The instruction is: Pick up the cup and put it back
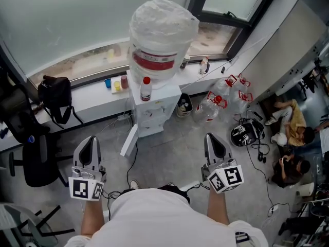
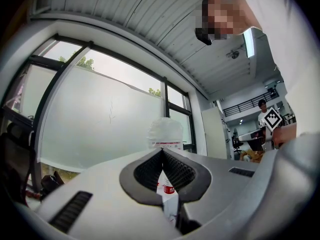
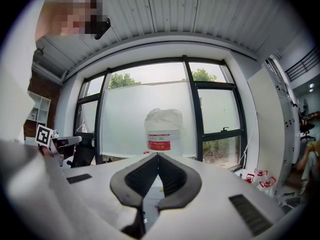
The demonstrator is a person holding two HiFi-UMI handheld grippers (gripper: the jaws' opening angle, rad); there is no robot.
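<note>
Blue plastic cup [image 1: 107,83], yellow cup [image 1: 117,86] and dark red cup [image 1: 124,81], all small and smooth-sided, stand upright and close together on the white windowsill [image 1: 92,99], just left of the white boxy water dispenser [image 1: 154,112]. Which of the three the task means, cannot tell. Left gripper [image 1: 88,140] and right gripper [image 1: 213,137], both grey moulded plastic with black ribbed pads, are held out level over the grey concrete floor [image 1: 169,148], well apart from the sill. Each has its jaws pressed together tip to tip with nothing between them, as its own gripper view confirms. Progress is a judgement only: no cup is lifted and all sit on the sill, which fits a cup yet to be fetched just as well as a cup already set back down, so the stage stays unsettled. On top of the dispenser sits a large clear water jug [image 1: 162,35] with a red label band, its upper part wrapped in crinkled translucent film. A small clear bottle with red cap [image 1: 146,89] stands on the dispenser's ledge. A soft black bag [image 1: 54,94] rests on the sill further left.
</note>
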